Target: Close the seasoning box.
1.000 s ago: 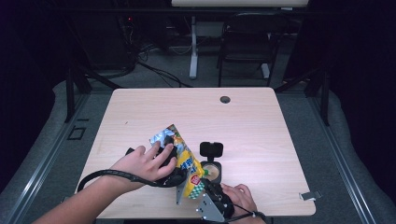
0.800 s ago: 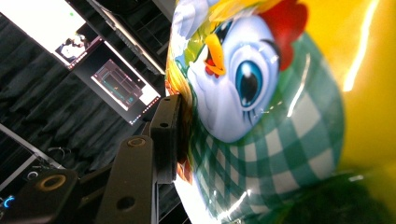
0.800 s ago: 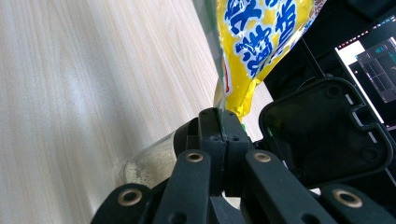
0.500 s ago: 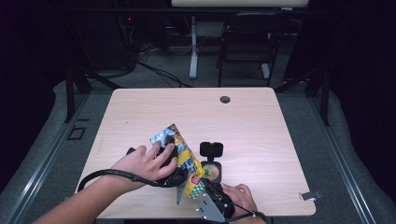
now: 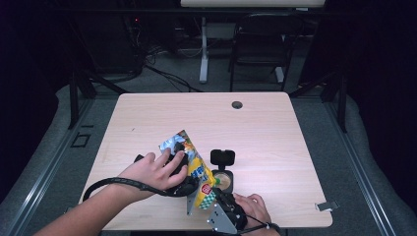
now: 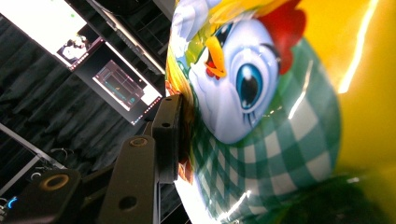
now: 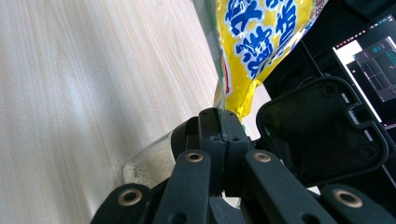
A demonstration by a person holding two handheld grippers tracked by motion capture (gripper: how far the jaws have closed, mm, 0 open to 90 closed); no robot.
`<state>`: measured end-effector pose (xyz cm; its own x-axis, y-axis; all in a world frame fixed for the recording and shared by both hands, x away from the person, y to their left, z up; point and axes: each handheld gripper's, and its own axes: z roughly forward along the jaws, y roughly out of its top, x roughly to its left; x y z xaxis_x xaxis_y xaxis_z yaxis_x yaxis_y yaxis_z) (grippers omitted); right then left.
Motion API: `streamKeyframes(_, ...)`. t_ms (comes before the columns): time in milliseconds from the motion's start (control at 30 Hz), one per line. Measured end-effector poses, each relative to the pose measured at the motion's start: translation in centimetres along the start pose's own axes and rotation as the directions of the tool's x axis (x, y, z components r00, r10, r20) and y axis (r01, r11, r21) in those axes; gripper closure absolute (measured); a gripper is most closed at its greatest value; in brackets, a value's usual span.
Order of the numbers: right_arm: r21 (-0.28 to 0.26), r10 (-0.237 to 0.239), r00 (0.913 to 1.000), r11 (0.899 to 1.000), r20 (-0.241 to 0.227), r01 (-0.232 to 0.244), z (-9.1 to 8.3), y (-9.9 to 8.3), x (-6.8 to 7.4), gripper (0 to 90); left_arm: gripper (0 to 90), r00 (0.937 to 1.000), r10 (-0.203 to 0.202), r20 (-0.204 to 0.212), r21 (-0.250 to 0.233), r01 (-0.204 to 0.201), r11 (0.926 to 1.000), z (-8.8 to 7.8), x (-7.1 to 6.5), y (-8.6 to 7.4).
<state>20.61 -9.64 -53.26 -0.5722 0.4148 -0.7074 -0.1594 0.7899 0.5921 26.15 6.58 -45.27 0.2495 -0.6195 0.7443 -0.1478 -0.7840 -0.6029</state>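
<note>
- Snack bag (image 5: 189, 169) sits tilted right above the open jar (image 5: 222, 181), low corner at its mouth: looks like you're pouring.
- Your left gripper (image 6: 180, 135) has its jaws half-closed, clamped on the bag's body to tip it.
- Your right gripper (image 7: 223, 126) is fully pinched on the bag's clear edge, steadying it beside the jar's flipped-open black lid (image 7: 322, 128).
- Print: cartoon chicken, green check; blue lettering, unreadable to me.

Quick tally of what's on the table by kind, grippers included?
Snack bags: 1, the yellow snack bag
Containers: 1, the clear container with its black flip lid open
Grippers: 2, left gripper and right gripper, both on the bag
Total: 4
</note>
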Motion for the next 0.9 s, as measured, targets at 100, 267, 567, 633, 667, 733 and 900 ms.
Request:
streamKeyframes(100, -0.008, 0.007, 1.0000, 1.000, 0.000, -0.007, 0.06, -0.02, 0.02, 90.0, 61.6, 1.0000, 0.005, -0.002, 0.003, -0.005, 1.0000, -0.01, 0.07, -0.01)
streamKeyframes(267, -0.013, 0.013, 0.9999, 1.000, -0.003, -0.013, 0.15, -0.03, 0.06, 90.0, 61.9, 1.0000, 0.004, 0.002, 0.000, -0.004, 1.0000, 0.01, 0.03, -0.01)
streamKeyframes(567, -0.015, 0.013, 0.9999, 1.000, -0.003, -0.013, 0.18, 0.01, 0.09, 90.0, 64.3, 0.9999, 0.009, 0.005, -0.001, -0.009, 1.0000, -0.06, 0.15, 0.00)
streamKeyframes(633, -0.013, 0.013, 0.9999, 1.000, -0.004, -0.013, 0.18, 0.00, 0.06, 90.0, 64.6, 0.9999, 0.010, 0.004, 0.000, -0.010, 0.9999, -0.05, 0.16, 0.03)
streamKeyframes(667, -0.012, 0.013, 0.9999, 1.000, -0.004, -0.013, 0.18, 0.00, 0.05, 90.0, 64.7, 0.9999, 0.011, 0.006, 0.001, -0.011, 0.9999, -0.05, 0.19, 0.03)
streamKeyframes(733, -0.012, 0.014, 0.9999, 1.000, -0.003, -0.014, 0.20, -0.02, 0.04, 90.0, 64.8, 0.9998, 0.017, 0.007, 0.004, -0.017, 0.9998, -0.06, 0.21, 0.07)
streamKeyframes(900, 0.006, -0.002, 1.0000, 1.000, -0.001, 0.002, 0.10, 0.06, 0.01, 90.0, 65.0, 0.9997, 0.022, 0.007, 0.006, -0.022, 0.9997, -0.14, 0.27, 0.11)
